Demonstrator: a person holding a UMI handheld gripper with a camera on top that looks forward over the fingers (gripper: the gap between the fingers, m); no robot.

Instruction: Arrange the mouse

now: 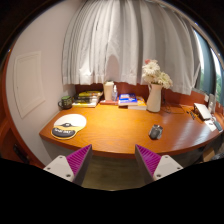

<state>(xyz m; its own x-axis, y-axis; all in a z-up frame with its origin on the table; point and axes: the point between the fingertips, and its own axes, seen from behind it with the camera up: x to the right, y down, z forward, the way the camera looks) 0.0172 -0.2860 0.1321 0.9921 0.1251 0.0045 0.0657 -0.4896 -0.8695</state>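
Gripper view: the gripper [113, 160] hangs in the air short of the desk, its two fingers spread wide with nothing between them.
Fingers: the purple pads [78, 160] face each other across an empty gap; through the gap shows the desk's near edge.
Desk: a curved wooden desk [115, 130] spans the scene just beyond the fingertips.
Mouse: a small dark mouse [156, 131] sits on the bare wood, just ahead of the right finger and a little beyond it, apart from everything else.
Mouse pad: a round pad [68, 126] with a dark centre and pale rim lies toward the left end of the desk, well apart from the mouse.
Far side: a stack of books [86, 98], a pale cylinder [109, 90], a blue book [128, 99] and a vase of flowers [154, 86] line the back edge under white curtains [125, 40].
Step in hand: by my reading, the approach; the mouse is untouched.
Next move: it calls for swinging right and down so the spread fingers straddle the mouse, then closing on its sides. The pad looks the likely destination, though that is a guess.
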